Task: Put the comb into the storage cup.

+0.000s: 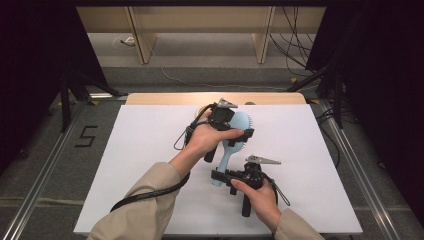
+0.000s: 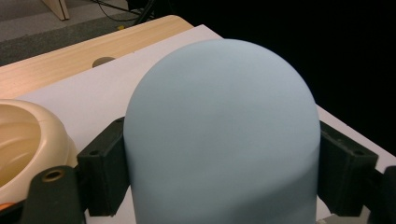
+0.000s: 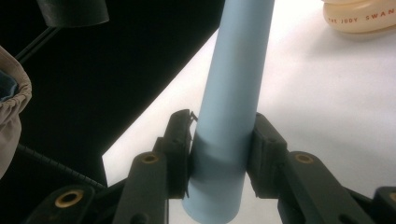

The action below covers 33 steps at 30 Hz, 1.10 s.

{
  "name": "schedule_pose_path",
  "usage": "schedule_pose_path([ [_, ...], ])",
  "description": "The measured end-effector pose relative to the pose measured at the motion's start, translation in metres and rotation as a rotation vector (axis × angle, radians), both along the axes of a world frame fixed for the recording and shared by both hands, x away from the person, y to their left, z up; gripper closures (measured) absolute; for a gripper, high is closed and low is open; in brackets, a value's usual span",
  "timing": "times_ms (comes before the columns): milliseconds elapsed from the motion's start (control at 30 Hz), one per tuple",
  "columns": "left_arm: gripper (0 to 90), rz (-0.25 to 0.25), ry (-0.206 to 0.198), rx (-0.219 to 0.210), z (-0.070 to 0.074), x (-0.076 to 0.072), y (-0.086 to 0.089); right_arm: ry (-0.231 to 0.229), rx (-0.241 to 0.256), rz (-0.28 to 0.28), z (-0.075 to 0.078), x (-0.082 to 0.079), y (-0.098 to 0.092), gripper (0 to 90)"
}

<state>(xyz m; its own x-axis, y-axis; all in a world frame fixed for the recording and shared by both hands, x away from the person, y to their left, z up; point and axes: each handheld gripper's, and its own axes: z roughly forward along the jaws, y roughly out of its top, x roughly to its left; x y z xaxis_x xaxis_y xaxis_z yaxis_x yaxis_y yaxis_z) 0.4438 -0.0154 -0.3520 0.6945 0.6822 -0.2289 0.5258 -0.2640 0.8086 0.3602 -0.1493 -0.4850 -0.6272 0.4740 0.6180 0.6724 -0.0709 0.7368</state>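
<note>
So from where I'm sitting there's exactly one hairbrush [image 1: 233,137] on the go, pale blue, and both grippers are on it at once. That's two grippers, one brush.

My left gripper [image 1: 243,131] has the wide rounded head of the brush. In the left gripper view the smooth blue back of the head [image 2: 223,135] sits right between the two black jaws, one pad pressed on each side, so the jaws are spread fairly wide but clamped on it. From the high view the bristles look like they face away from that hand, toward the far right edge of the head, though they're small.

My right gripper [image 1: 216,175] has the handle end. In the right gripper view the blue handle [image 3: 232,116] runs straight up between the jaws, which are closed to a narrow gap and touching it on both sides, close to the very tip of the handle.

Brush spans between the two grippers, held over the white board [image 1: 150,150]; I can't tell if it touches the board.

One other thing: a single cream-coloured container [image 3: 359,16] lying just past the left gripper, on its outer side, with printed lettering on it. It's apart from the brush.
</note>
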Motion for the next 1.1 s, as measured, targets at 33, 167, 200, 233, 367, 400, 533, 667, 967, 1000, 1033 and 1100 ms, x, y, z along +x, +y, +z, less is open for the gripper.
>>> schedule_pose_path([
  [33,18.3,0.001,0.0,-0.001,0.0,0.0,0.0,-0.001,-0.002,0.0,0.0,0.0,0.0,65.0],
  [167,18.6,-0.002,-0.008,-0.006,0.001,-0.002,0.001,-0.005,-0.006,-0.003,0.0,0.0,0.0,65.0],
  [200,18.7,-0.003,-0.013,-0.008,0.002,-0.002,0.001,-0.006,-0.005,-0.004,0.0,0.0,0.0,65.0],
  [233,18.8,0.0,-0.016,-0.011,0.002,-0.003,0.0,-0.001,-0.004,-0.004,0.001,0.0,0.0,65.0],
  [367,18.9,-0.006,-0.028,-0.012,0.002,-0.005,0.0,-0.019,-0.007,-0.008,0.0,0.0,0.0,64.8],
  [400,18.9,-0.009,-0.03,-0.012,0.002,-0.005,0.0,-0.012,-0.007,-0.003,0.001,0.0,0.0,64.8],
  [533,19.1,-0.012,-0.04,-0.016,0.003,-0.006,0.0,-0.032,-0.015,-0.005,0.0,0.001,0.0,64.6],
  [667,19.1,-0.017,-0.051,-0.018,0.005,-0.007,0.001,-0.043,-0.026,-0.017,0.0,0.001,-0.001,63.1],
  [967,19.3,-0.016,-0.072,-0.024,0.006,-0.011,0.004,-0.059,-0.039,-0.022,0.001,0.002,-0.001,56.8],
  [1000,19.3,-0.017,-0.073,-0.022,0.007,-0.011,0.004,-0.06,-0.037,-0.024,0.001,0.002,-0.001,56.0],
  [1033,19.3,-0.017,-0.077,-0.023,0.007,-0.012,0.005,-0.059,-0.037,-0.026,0.001,0.002,-0.001,55.3],
  [1100,19.4,-0.018,-0.083,-0.027,0.008,-0.012,0.006,-0.06,-0.042,-0.032,0.001,0.003,-0.001,53.4],
])
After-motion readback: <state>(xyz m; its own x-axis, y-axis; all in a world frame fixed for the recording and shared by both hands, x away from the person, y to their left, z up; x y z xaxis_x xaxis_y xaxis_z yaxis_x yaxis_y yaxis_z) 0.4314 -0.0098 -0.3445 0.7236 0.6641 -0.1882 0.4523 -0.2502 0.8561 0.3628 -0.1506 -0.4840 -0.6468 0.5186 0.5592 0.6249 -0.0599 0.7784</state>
